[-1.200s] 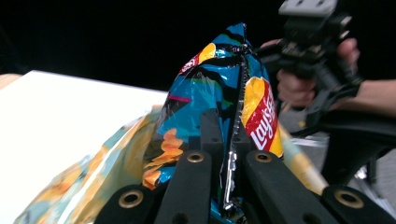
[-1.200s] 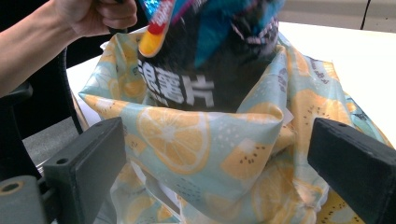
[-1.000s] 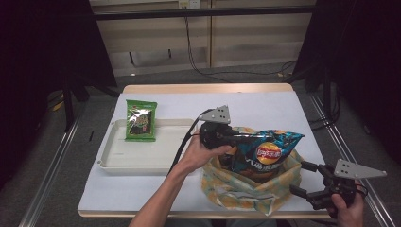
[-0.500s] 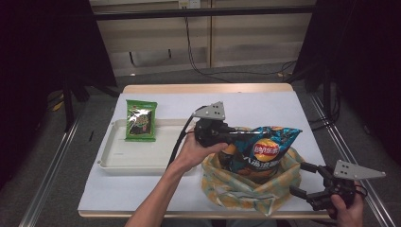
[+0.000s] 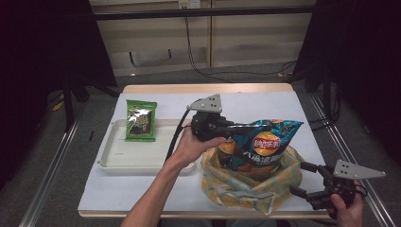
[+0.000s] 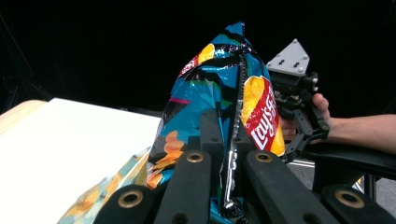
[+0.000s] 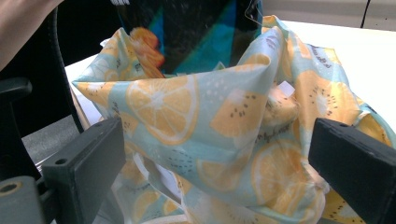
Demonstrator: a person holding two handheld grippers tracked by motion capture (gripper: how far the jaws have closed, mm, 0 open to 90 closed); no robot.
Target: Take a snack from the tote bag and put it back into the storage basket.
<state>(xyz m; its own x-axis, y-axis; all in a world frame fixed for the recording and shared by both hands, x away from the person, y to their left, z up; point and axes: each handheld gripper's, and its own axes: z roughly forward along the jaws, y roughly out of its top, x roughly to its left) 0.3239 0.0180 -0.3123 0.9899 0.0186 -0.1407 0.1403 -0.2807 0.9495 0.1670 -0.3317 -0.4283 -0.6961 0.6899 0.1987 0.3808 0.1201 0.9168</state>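
Observation:
A blue Lay's chips bag [image 5: 265, 142] hangs over the mouth of an orange-and-kiwi print cloth bag [image 5: 250, 189], its lower end behind the cloth rim. My left gripper [image 5: 231, 128] is shut on the chips bag's left edge. In the left gripper view the jaws [image 6: 224, 130] pinch the chips bag [image 6: 210, 88] along its seam. My right gripper [image 5: 299, 178] stands open at the cloth bag's right side. In the right gripper view its jaws [image 7: 217, 154] are spread wide before the cloth bag [image 7: 201, 126], with the chips bag [image 7: 196, 32] above.
A white tray [image 5: 142, 158] lies left of the cloth bag, with a green snack packet [image 5: 140, 120] on its far edge. The white tabletop [image 5: 265, 104] ends at a wooden far edge. The person's other hand and gripper [image 6: 299, 88] appear in the left gripper view.
My left gripper has shifted a little left and up, taking the chips bag with it. The right gripper has stayed still.

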